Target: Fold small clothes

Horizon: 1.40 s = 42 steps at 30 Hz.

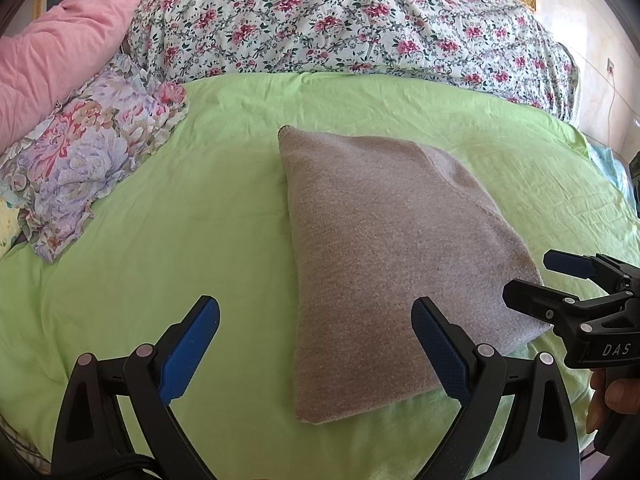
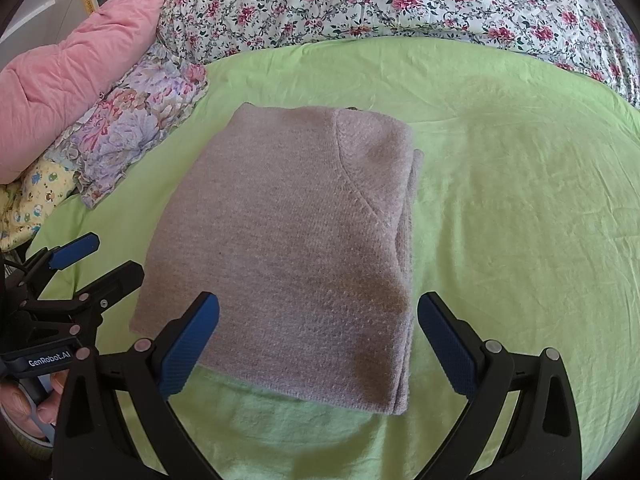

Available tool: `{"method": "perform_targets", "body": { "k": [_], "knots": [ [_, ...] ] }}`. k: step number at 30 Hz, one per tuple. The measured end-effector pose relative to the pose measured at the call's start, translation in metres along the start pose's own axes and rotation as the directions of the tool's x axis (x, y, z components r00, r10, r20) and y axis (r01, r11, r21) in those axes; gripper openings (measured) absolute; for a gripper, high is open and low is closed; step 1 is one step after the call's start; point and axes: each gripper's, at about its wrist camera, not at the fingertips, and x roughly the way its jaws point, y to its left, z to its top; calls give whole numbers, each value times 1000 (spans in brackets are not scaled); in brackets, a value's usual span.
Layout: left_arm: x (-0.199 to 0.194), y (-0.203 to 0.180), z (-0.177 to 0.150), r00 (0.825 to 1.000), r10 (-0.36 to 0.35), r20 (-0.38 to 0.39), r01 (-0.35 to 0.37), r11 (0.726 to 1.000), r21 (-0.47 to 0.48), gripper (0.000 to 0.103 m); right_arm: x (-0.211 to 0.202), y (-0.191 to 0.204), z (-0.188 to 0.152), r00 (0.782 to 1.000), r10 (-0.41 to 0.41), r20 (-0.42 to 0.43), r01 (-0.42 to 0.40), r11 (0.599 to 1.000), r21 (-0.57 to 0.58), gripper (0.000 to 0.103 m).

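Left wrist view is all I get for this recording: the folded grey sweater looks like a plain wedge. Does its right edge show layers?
Observer: Yes. In the right wrist view the grey sweater shows stacked layers along its right edge, with a curved seam on top.
Operator: Is the right gripper holding it?
Observer: No. The right gripper is open, fingers either side of the near edge.
Operator: Anything beside the lilac floral fabric?
Observer: A yellow cartoon-print cloth lies next to the lilac floral fabric.
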Motion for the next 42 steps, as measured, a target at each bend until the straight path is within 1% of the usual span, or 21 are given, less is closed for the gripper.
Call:
{"method": "perform_targets", "body": {
  "k": [42],
  "knots": [
    [0,-2,8,1000,-8,9,8,1000,3,97,-6,0,5,1000,5,27,-5,1000,10,100]
  ]
}}
